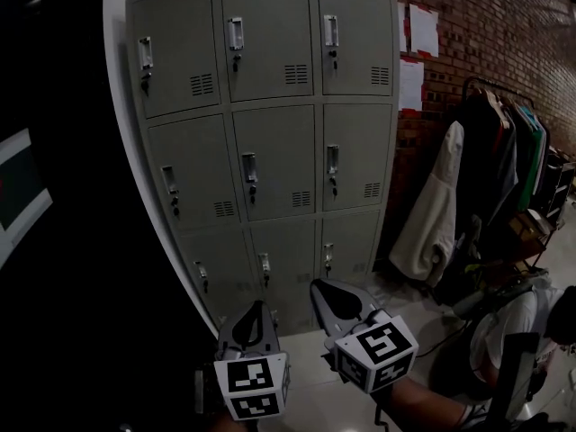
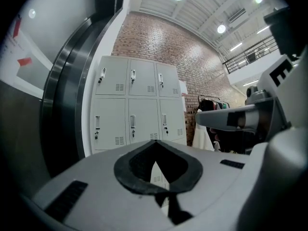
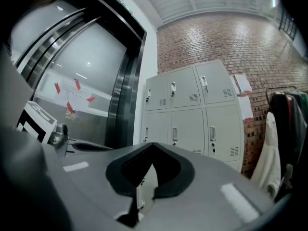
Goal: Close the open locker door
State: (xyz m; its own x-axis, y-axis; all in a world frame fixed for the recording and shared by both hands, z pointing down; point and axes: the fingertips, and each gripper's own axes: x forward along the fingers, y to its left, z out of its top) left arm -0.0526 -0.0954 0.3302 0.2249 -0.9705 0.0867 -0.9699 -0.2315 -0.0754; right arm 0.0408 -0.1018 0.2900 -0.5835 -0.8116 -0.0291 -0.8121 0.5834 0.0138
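The locker (image 1: 270,142) is seen at 12 o'clock in the head view: 9 doors in 3 rows of 3, each with a handle. All 9 doors appear flush with the frame, and no door is seen standing open. The closing is therefore judged as done, or nearly so; at most a check of the latch is left.

The left gripper (image 1: 256,306) is held low at 6 o'clock and the right gripper (image 1: 317,286) just beside it at 5 o'clock, both well apart from the locker. In each gripper view the jaws are pressed together with nothing between them.

The bottom row is dim, and its lower edge is partly covered by the 2 grippers, so a slight gap there cannot be ruled out. Whether any latch is engaged cannot be told. The coat rack (image 1: 504,142) at 3 o'clock is dark and cut off at the frame edge. The area at 9 o'clock is almost black.
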